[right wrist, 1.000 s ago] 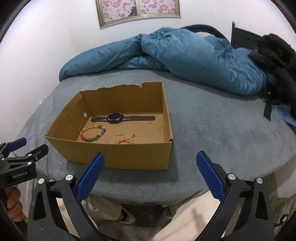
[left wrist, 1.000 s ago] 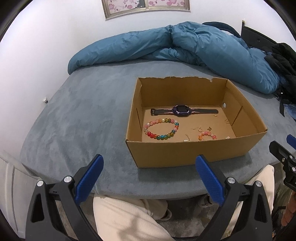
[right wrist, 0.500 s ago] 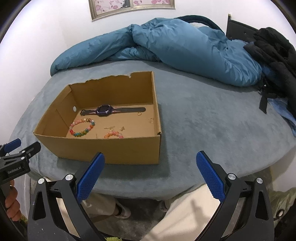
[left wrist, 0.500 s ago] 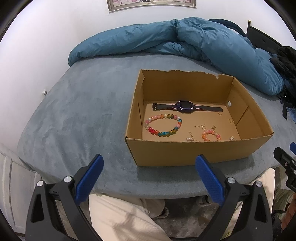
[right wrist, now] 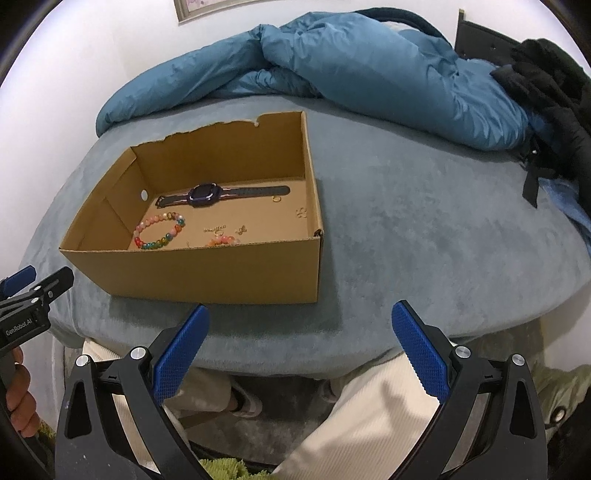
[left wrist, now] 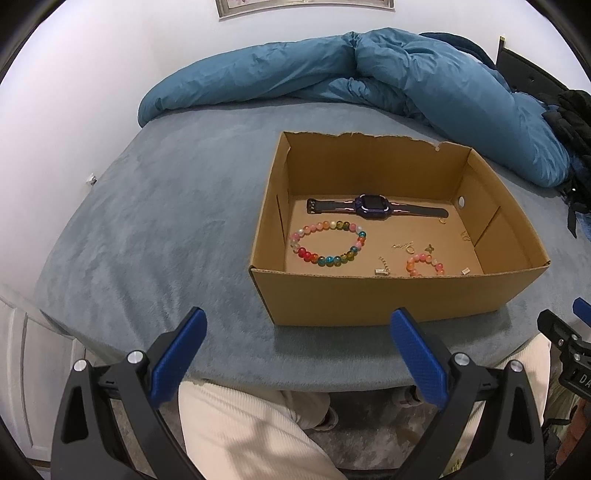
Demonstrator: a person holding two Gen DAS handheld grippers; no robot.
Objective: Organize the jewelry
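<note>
Fingers (right wrist: 16, 387) only in right view.

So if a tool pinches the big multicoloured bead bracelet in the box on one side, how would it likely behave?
The multicoloured bead bracelet is a loop of separate round beads, so it would probably sag into a hanging loop rather than hold its ring shape. The beads look glossy and rounded, so the pads may slip off one. It looks light and lies flat on the cardboard box floor, so a push would likely slide it.

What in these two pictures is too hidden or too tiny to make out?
- Small gold pieces in the box: too small to identify, both views.
- Small pink bracelet: right view, partly hidden by the box's front wall.
- Framed picture: cut off by the top edge.
- Right tool: left view, cut off at the edge.
</note>
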